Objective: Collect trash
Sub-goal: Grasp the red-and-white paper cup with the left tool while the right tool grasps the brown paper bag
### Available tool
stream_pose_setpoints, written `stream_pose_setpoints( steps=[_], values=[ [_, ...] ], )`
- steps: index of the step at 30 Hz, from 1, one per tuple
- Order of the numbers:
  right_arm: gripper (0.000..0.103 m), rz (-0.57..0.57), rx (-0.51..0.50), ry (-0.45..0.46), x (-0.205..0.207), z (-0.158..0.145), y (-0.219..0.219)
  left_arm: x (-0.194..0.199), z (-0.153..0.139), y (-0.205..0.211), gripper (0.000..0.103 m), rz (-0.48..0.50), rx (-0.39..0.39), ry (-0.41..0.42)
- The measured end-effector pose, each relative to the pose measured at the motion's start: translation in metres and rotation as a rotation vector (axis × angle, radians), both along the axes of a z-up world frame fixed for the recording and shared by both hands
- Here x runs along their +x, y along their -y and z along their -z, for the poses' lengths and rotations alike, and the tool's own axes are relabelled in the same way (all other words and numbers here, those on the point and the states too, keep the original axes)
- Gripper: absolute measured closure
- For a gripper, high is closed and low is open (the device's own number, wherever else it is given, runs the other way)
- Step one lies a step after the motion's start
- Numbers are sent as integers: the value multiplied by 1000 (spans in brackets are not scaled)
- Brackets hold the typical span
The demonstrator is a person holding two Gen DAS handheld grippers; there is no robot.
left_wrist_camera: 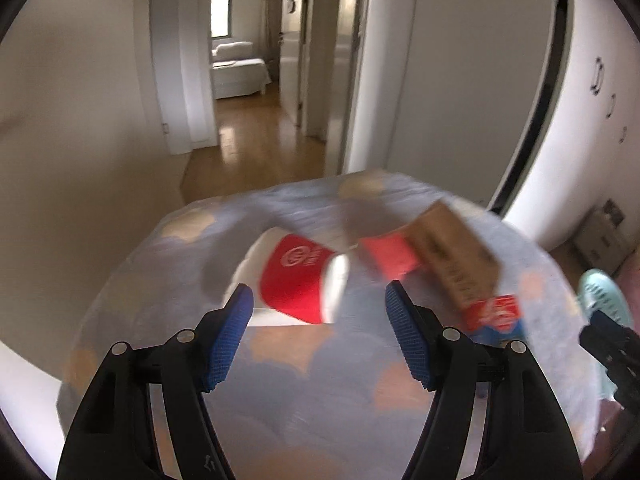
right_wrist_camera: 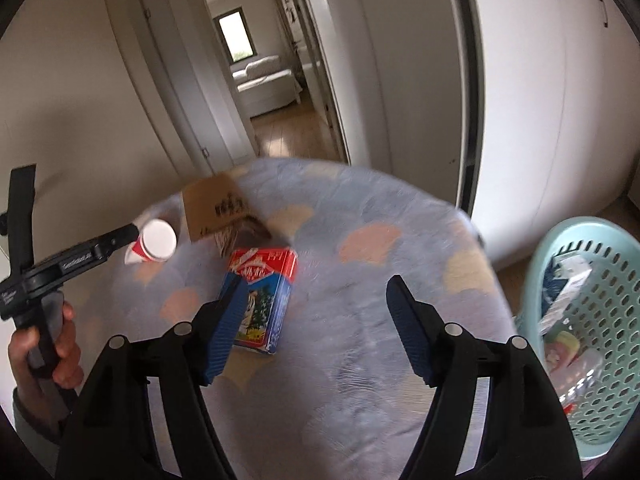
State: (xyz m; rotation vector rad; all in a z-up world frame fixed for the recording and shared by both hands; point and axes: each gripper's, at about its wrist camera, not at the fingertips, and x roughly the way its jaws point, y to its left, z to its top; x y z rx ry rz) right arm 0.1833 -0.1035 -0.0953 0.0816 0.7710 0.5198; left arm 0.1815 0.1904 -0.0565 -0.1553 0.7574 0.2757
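Observation:
A red and white paper cup (left_wrist_camera: 296, 280) lies on its side on the bed's blue patterned cover (left_wrist_camera: 304, 400). My left gripper (left_wrist_camera: 320, 300) hovers just short of it, open, with the cup showing in the gap beyond the pads. To the right of the cup lie a brown cardboard box (left_wrist_camera: 452, 248) and a red and blue carton (left_wrist_camera: 496, 312). My right gripper (right_wrist_camera: 316, 300) stands open over the cover (right_wrist_camera: 400, 240), and the carton (right_wrist_camera: 264, 300) is by its left finger. The cup (right_wrist_camera: 156, 242) and the box (right_wrist_camera: 216, 208) lie further left.
A teal perforated basket (right_wrist_camera: 592, 320) with several packets in it stands on the floor at the bed's right. A hand (right_wrist_camera: 60, 344) holds the left tool. White wardrobe doors (right_wrist_camera: 560, 120) rise behind, and an open doorway (left_wrist_camera: 248, 80) leads to a hall.

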Motion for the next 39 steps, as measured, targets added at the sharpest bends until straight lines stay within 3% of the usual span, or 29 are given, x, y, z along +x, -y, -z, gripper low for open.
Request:
stream_pose_setpoints(
  steps=[7, 19, 23, 24, 26, 31, 36, 39],
  values=[
    [35, -3, -50, -17, 2, 19, -12, 1, 15, -13, 47, -18, 12, -27],
    [35, -14, -58, -13, 2, 23, -13, -30, 22, -39, 53, -91, 1, -86],
    [34, -14, -37, -26, 4, 23, -10, -50, 17, -53, 52, -102, -64, -77],
    [34, -14, -34, -26, 5, 24, -9, -52, 15, -53, 49, -86, -88, -69],
    [34, -16, -33, -23, 4, 23, -10, -54, 7, -51, 30, -67, -142, -38],
    [29, -34, -42, -16, 1, 23, -13, -41, -3, -56, 20, -98, -297, 18],
    [28, -41, -46, -12, -1, 24, -14, -19, 18, -75, 20, -221, -414, 9],
    [27, -42, -46, -5, -2, 23, -13, -15, 26, -74, 20, -227, -405, 12]
  ],
)
